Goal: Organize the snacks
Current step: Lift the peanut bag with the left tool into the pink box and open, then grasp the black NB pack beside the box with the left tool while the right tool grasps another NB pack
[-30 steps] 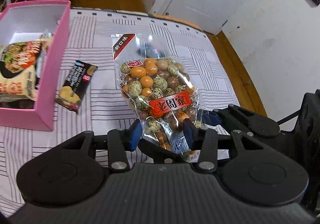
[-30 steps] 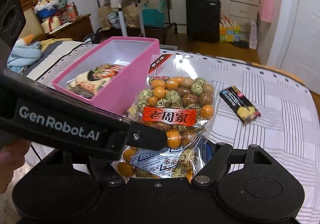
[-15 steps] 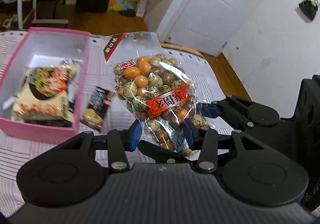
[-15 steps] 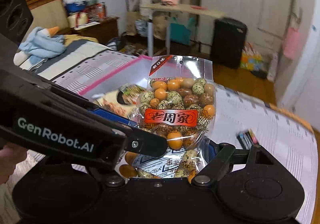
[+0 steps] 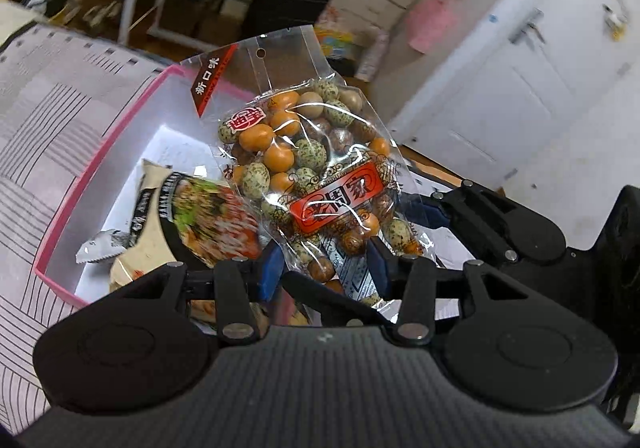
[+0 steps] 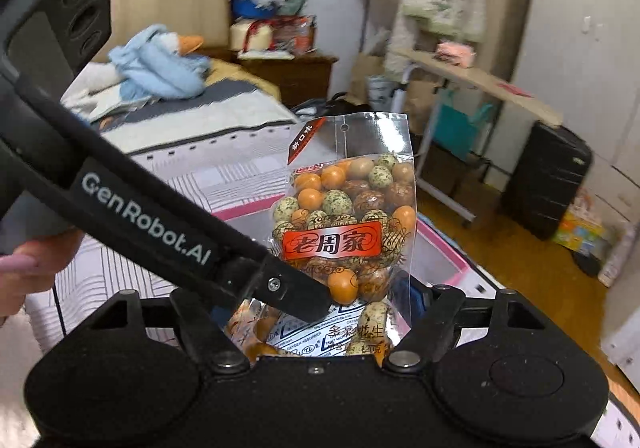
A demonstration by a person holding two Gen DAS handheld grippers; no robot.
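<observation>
A clear bag of coated peanuts [image 5: 320,167] with a red label hangs upright over the pink box [image 5: 100,151]. My left gripper [image 5: 324,268] is shut on the bag's lower end, its blue pads [image 5: 270,272] pressing both faces. My right gripper [image 6: 320,308] holds the same bag [image 6: 348,215] across its bottom edge; its jaws are closing on it, and the right blue pad [image 6: 416,300] touches the bag's side. The left gripper's finger [image 6: 280,288] hides the other pad. A noodle packet [image 5: 208,215] and a silver sachet [image 5: 100,252] lie inside the box.
The box stands on a striped cloth [image 5: 48,127]. A person's hand [image 6: 24,268] holds the left gripper. Behind are a bed with blue clothes [image 6: 160,63], a folding table [image 6: 480,79], a black suitcase [image 6: 544,183] and a white door [image 5: 520,87].
Both grippers carried the peanut bag from above the striped cloth leftward to over the pink box. The small dark snack packet on the cloth has dropped out of view.
</observation>
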